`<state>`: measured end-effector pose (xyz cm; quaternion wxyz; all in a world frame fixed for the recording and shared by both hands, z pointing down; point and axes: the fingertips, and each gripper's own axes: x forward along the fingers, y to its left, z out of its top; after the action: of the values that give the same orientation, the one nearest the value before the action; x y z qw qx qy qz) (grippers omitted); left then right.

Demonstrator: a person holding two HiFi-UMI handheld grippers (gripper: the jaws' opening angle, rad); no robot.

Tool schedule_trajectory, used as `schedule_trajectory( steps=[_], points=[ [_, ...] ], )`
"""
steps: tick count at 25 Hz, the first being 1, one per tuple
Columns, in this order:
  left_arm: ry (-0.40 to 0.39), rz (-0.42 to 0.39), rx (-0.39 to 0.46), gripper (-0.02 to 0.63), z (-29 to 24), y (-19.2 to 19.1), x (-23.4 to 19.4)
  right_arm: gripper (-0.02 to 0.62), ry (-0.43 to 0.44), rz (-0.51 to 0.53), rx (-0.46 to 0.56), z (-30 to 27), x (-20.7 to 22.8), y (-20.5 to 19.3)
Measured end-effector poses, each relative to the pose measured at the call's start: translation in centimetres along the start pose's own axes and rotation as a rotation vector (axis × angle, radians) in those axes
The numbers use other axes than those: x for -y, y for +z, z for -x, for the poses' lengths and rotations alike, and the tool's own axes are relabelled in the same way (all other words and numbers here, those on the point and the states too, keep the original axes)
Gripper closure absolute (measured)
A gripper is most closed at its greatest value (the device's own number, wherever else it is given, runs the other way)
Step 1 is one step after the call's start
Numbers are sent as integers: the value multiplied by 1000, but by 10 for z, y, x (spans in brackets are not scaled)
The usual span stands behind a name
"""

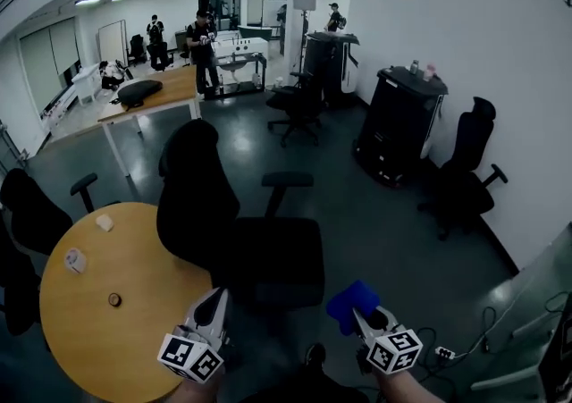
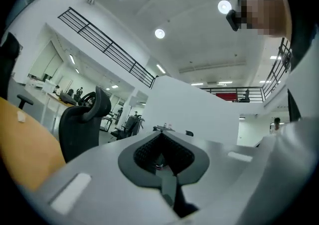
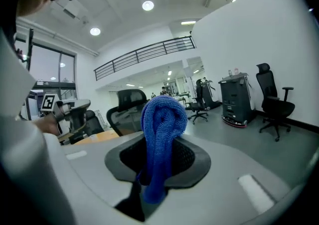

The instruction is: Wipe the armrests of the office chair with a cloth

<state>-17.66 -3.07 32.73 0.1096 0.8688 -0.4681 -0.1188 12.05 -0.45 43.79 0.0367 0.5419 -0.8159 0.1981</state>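
Observation:
A black office chair (image 1: pixel 237 236) stands just ahead of me, its back to the left and one armrest (image 1: pixel 287 180) showing on its far side. My right gripper (image 1: pixel 359 310) is shut on a blue cloth (image 1: pixel 350 304), held near the chair seat's front right corner; the cloth (image 3: pixel 162 139) bulges out between the jaws in the right gripper view. My left gripper (image 1: pixel 211 310) is shut with nothing in it, low by the chair's near left side. The chair back (image 2: pixel 82 121) shows at the left in the left gripper view.
A round wooden table (image 1: pixel 98 303) with small items lies at the lower left. More black chairs (image 1: pixel 465 173) stand by the right wall beside a black cabinet (image 1: pixel 400 124). Another chair (image 1: pixel 36 209) sits left. People stand at desks (image 1: pixel 152 93) far back.

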Motion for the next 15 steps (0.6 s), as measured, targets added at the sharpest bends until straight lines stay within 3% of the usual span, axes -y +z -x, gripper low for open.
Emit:
schedule_trajectory(
  steps=[7, 15],
  points=[
    [-102, 28, -116, 589, 77, -37, 104, 495, 163, 60, 30, 88, -94, -12],
    [-90, -15, -175, 589, 84, -87, 233, 495, 294, 112, 49, 156, -90, -12]
  ],
)
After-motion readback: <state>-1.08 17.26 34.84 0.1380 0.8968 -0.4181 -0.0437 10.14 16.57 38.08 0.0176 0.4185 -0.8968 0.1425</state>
